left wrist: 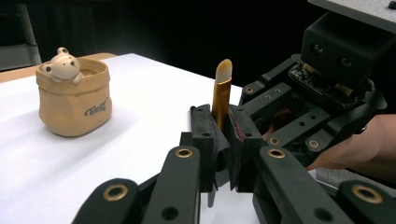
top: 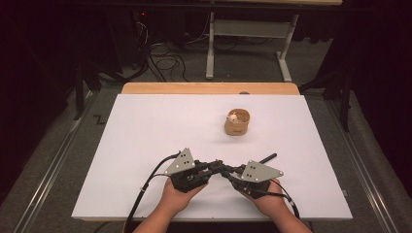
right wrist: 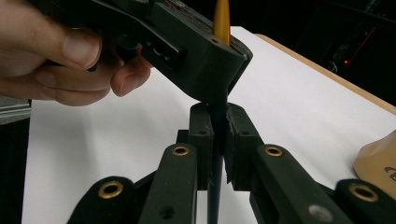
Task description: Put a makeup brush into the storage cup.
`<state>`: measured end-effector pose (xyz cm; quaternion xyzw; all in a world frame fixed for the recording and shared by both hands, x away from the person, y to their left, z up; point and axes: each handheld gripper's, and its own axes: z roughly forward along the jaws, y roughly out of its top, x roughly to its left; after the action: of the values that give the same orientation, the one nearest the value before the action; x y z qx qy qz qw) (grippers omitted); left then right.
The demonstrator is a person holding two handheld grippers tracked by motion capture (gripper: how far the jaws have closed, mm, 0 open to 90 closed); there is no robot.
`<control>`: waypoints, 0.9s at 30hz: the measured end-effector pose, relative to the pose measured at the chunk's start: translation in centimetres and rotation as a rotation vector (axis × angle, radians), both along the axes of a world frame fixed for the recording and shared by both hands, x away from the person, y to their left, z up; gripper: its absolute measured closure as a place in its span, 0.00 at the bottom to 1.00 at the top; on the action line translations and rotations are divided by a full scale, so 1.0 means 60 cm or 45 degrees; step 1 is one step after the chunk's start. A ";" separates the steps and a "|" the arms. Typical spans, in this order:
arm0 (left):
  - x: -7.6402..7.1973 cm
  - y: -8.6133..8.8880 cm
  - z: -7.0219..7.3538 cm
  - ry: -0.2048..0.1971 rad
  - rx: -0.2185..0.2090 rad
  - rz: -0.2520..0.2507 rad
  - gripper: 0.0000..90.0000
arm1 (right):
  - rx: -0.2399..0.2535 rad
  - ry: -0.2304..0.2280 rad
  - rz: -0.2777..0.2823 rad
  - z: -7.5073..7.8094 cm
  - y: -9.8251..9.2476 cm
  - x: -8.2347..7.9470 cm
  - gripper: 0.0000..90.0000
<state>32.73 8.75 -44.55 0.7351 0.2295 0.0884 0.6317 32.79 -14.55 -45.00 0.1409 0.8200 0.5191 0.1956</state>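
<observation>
Both clamped on one makeup brush (left wrist: 221, 95), left gripper (left wrist: 219, 140) at the gold ferrule, right gripper (right wrist: 219, 140) lower on the dark handle, likely steadying a handover short of the bear pot (left wrist: 74, 100).

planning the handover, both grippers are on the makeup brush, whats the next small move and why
Probably open the left gripper: both it and the right gripper are shut on the makeup brush, so one must let go before it can go to the bear pot.
</observation>
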 end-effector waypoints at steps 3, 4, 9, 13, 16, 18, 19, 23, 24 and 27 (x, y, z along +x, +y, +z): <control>0.000 0.000 0.000 -0.003 0.004 0.005 0.89 | -0.003 -0.001 -0.001 0.000 0.000 0.000 0.94; 0.000 0.000 0.000 0.002 0.004 0.005 0.85 | -0.001 -0.004 0.002 0.000 -0.001 0.001 0.94; -0.003 0.005 0.004 -0.009 0.009 0.024 0.69 | 0.006 0.013 -0.012 0.001 -0.005 0.003 0.94; -0.004 0.010 0.004 -0.025 0.020 0.061 0.58 | 0.017 0.012 -0.015 0.001 -0.010 0.004 0.94; -0.002 0.016 0.003 -0.021 0.028 0.084 0.53 | 0.031 0.025 -0.028 0.003 -0.016 0.005 0.94; -0.001 0.020 0.001 -0.024 0.034 0.103 0.49 | 0.034 0.033 -0.038 0.005 -0.020 0.007 0.94; 0.000 0.023 0.000 -0.019 0.034 0.110 0.48 | 0.055 0.030 -0.031 0.004 -0.020 0.008 0.94; 0.003 0.029 -0.005 -0.010 0.041 0.146 0.43 | 0.060 0.042 -0.040 0.007 -0.026 0.008 0.94; 0.004 0.031 -0.006 -0.008 0.047 0.157 0.42 | 0.071 0.042 -0.039 0.007 -0.027 0.009 0.94; 0.007 0.037 -0.010 -0.005 0.062 0.196 0.38 | 0.083 0.047 -0.045 0.010 -0.033 0.009 0.94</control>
<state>33.13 10.96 -45.14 0.7302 0.2819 0.1438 0.6055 33.34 -16.54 -44.38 0.1713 0.8035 0.5393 0.1848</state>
